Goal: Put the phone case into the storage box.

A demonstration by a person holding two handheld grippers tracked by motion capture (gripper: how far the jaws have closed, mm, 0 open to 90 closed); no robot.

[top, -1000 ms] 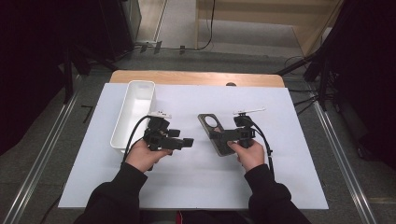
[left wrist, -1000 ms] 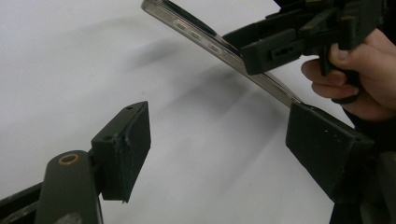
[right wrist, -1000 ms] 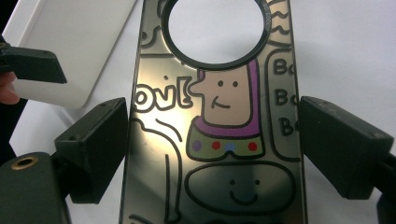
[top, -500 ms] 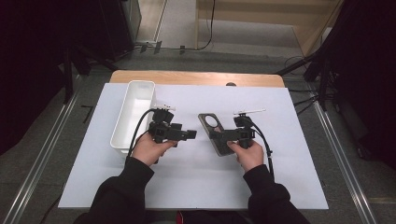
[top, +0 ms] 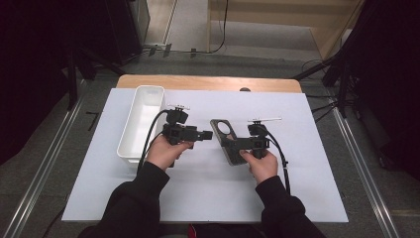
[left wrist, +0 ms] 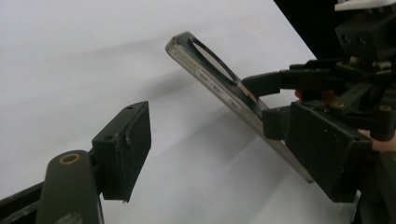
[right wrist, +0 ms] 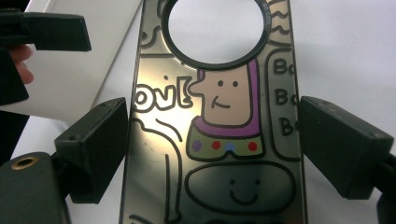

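Observation:
A phone case (top: pixel 224 131) printed with cartoon figures and cut with a round camera hole is held tilted off the white sheet near the table's middle. My right gripper (top: pixel 232 145) is shut on it across its width; in the right gripper view the case (right wrist: pixel 219 116) spans the gap between both pads. My left gripper (top: pixel 208 135) points right at the case's left edge and stands open. In the left gripper view the case (left wrist: pixel 210 77) rises at an angle just beyond its right jaw, clamped by the right gripper (left wrist: pixel 261 102).
A long white tray (top: pixel 130 148) stands at the left of the white sheet (top: pixel 198 198), close behind my left hand. The wooden table edge (top: pixel 208 82) runs along the far side. Dark stands and cables surround the table.
My left gripper has moved right and a little farther away, closing in on the case's left edge. The right gripper and the case have barely moved.

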